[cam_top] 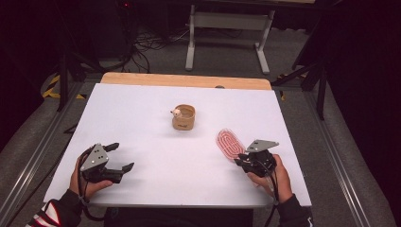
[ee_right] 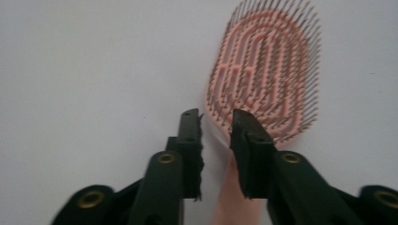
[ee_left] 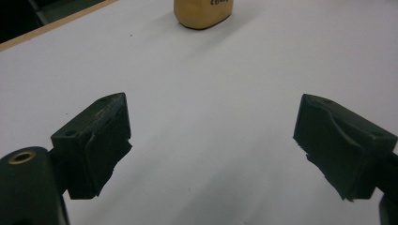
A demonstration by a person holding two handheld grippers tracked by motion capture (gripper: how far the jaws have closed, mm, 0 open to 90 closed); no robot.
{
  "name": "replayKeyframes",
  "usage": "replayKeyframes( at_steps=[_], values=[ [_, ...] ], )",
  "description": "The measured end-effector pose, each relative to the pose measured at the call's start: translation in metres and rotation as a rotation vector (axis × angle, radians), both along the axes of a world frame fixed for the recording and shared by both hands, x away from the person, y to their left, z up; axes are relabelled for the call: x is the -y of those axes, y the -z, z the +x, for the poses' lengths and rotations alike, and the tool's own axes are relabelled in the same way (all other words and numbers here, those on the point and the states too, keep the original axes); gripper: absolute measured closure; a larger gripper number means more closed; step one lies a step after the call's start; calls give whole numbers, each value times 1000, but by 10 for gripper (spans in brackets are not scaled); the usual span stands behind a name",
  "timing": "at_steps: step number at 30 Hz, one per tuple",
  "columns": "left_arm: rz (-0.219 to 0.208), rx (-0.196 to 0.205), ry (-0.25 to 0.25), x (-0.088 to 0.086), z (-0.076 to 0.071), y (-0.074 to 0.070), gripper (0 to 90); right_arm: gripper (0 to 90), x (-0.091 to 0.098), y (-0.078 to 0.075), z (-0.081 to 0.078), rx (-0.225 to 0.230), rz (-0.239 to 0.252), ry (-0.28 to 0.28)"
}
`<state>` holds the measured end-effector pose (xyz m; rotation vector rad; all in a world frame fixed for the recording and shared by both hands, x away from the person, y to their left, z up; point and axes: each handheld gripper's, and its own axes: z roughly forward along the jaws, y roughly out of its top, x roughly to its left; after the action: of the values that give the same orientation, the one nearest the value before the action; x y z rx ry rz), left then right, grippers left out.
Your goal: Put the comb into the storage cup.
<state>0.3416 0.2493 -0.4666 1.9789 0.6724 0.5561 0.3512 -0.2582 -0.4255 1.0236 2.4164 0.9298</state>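
Note:
A pink oval hairbrush [cam_top: 229,143] lies bristles up on the white table [cam_top: 142,118], right of the middle. My right gripper [cam_top: 240,160] sits at the brush's near end. In the right gripper view the jaws stand a little apart, and the pink handle [ee_right: 234,197] runs in the gap beneath them without the pads pressing on it. The brush head [ee_right: 267,79] lies just beyond my right gripper [ee_right: 216,117]. My left gripper [cam_top: 122,156] hovers at the near left, wide open, and in its own view my left gripper [ee_left: 211,136] has nothing between the jaws.
A tan cup [cam_top: 183,117] stands at the table's middle with a small pale thing on its left rim; its base shows in the left gripper view [ee_left: 202,13]. A wooden strip [cam_top: 184,80] edges the far side, with a grey stand [cam_top: 227,28] on the floor beyond.

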Motion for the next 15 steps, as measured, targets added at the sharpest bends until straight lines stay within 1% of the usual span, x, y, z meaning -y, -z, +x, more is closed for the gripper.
replayKeyframes(
  at_steps=[1, 2, 3, 4, 5, 6, 7, 9, 11, 12, 13, 15],
  values=[
    [-2, -1, -1, 0, 0, 0, 123, 625, 3, -3, -1, 6, 3, 17],
    [-3, 0, -2, 0, 0, 0, 123, 560, 5, -4, -1, 7, 1, 39],
    [-2, -1, -2, -1, -1, 0, 122, 498, 8, -6, -1, 7, -8, 75],
    [-2, 0, -2, -1, -1, -1, 122, 407, 10, -7, 0, 3, -14, 114],
    [-1, 5, -3, -1, -1, -1, 122, 286, 13, -7, 2, -15, -15, 158],
    [0, 6, -1, -1, -2, -1, 122, 224, 15, -7, 4, -49, -2, 196],
    [-1, 7, 0, -1, -2, -2, 122, 198, 16, -6, 6, -82, 10, 212],
    [-2, 7, 1, -1, -2, -2, 122, 176, 15, -5, 9, -102, 5, 223],
    [-6, 4, 2, -2, -2, -2, 122, 155, 11, -3, 12, -127, -31, 224],
    [-6, 4, 2, -2, -2, -2, 122, 155, 8, -1, 14, -134, -39, 225],
    [-6, 4, 3, -2, -2, -2, 122, 155, 5, 1, 16, -150, -55, 218],
    [-6, 3, 7, -2, -2, -2, 122, 155, 2, 4, 19, -163, -77, 215]
  ],
)
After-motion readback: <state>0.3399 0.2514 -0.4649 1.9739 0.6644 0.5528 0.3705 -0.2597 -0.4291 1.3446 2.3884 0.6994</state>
